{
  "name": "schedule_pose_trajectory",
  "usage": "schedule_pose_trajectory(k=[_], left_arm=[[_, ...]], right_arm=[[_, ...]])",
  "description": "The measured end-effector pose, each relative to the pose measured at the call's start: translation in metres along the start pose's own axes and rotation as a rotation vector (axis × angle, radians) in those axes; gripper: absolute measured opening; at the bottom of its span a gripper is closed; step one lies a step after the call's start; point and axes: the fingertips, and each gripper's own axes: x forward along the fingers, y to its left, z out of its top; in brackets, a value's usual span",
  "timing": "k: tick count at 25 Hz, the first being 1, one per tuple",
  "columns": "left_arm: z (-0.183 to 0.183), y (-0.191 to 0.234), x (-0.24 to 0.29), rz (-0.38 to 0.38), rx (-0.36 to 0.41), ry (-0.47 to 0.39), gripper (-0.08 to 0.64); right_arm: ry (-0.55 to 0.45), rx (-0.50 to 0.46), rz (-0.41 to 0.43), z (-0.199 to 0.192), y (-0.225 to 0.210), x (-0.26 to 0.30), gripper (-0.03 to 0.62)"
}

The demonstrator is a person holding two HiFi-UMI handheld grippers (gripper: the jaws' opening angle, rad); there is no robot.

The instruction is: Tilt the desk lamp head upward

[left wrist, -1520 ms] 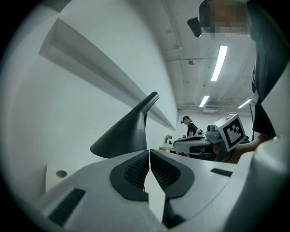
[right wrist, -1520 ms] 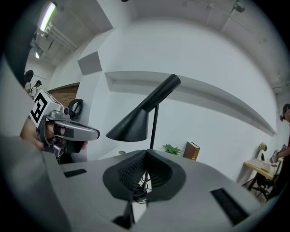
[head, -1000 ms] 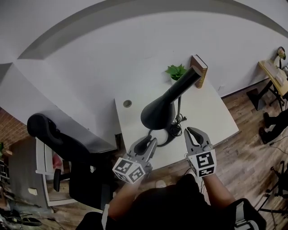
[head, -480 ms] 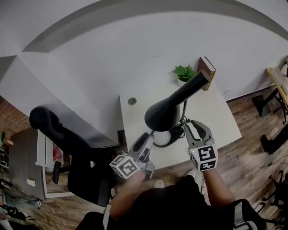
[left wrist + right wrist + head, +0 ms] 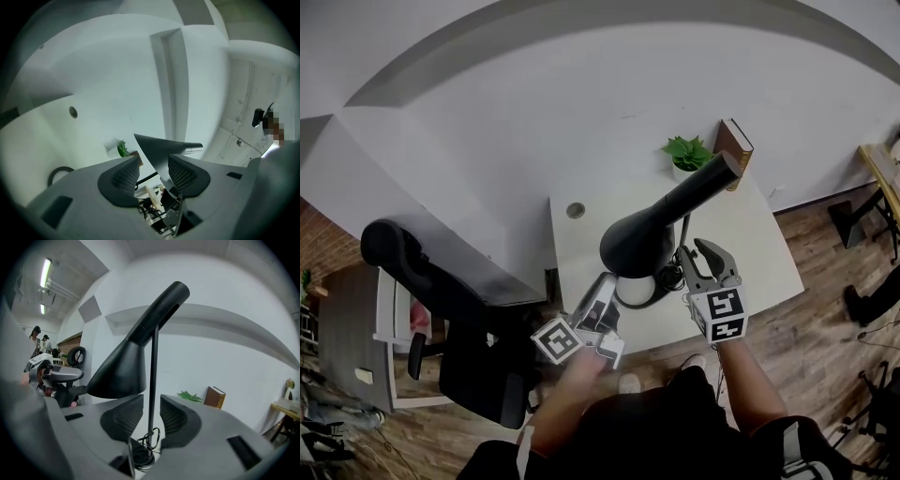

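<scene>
Black desk lamp is standing on the white tabletop [image 5: 750,234], its cone head [image 5: 649,230] slanting, wide mouth pointing down toward the person, narrow end rising toward the book [image 5: 734,141] and small plant [image 5: 687,150] at the back edge. Left claw [image 5: 602,292] is sitting just under the head's wide end, pointing up at it. Its jaws have just been opening and are standing apart, with the head's rim showing in the gap, pads not pressing. Right claw [image 5: 695,250] is hovering beside the lamp stem [image 5: 153,366] near the coiled cord [image 5: 671,274]. Its jaws have just been opening too and are apart, with the stem lining up between them, untouched. An office chair [image 5: 441,300] is standing left of the tabletop.
</scene>
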Motion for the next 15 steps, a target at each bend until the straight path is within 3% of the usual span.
schedule_pose_trajectory(k=[7,15], left_arm=[[0.008,-0.002,0.011,-0.032,-0.105,-0.052,0.175],[0.015,0.009,0.017,-0.147,-0.367,-0.163,0.175]], right_arm=[[-0.001,0.002,0.017,0.001,-0.006,0.015,0.098],[-0.012,0.003,0.045,0.006,-0.005,0.025,0.098]])
